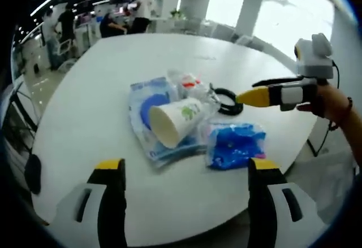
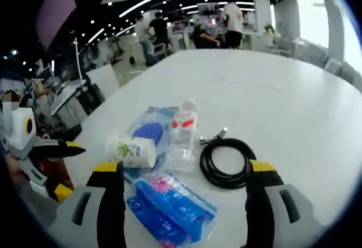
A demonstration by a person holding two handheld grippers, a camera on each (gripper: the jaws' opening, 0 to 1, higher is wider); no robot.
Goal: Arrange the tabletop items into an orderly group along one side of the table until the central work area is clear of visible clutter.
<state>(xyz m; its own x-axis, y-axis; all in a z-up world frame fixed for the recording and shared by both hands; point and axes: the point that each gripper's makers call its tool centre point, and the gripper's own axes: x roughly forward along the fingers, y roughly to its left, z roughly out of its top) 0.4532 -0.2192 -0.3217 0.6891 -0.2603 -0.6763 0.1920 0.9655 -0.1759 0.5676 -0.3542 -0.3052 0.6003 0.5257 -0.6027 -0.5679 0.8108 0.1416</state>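
A cluster lies on the white table [image 1: 107, 73]. A paper cup [image 1: 175, 121] rests on its side atop a blue-and-white packet [image 1: 141, 107]. Beside them are a clear bag with red print [image 1: 189, 83], a coiled black cable [image 1: 229, 102] and a blue packet [image 1: 235, 143]. My left gripper [image 1: 186, 166] is open, short of the cluster. My right gripper [image 1: 254, 96] hovers by the cable. In the right gripper view my right gripper [image 2: 184, 168] is open over the cable [image 2: 226, 163], clear bag [image 2: 184, 132], cup [image 2: 131, 149] and blue packet [image 2: 169, 205]. The left gripper [image 2: 68, 169] is at the left.
The far half of the table [image 2: 271, 84] is bare white surface. Several people [image 2: 226, 25] stand and sit at desks beyond it. Chairs [image 1: 226, 32] line the far right edge. The table's near edge runs just under my left jaws.
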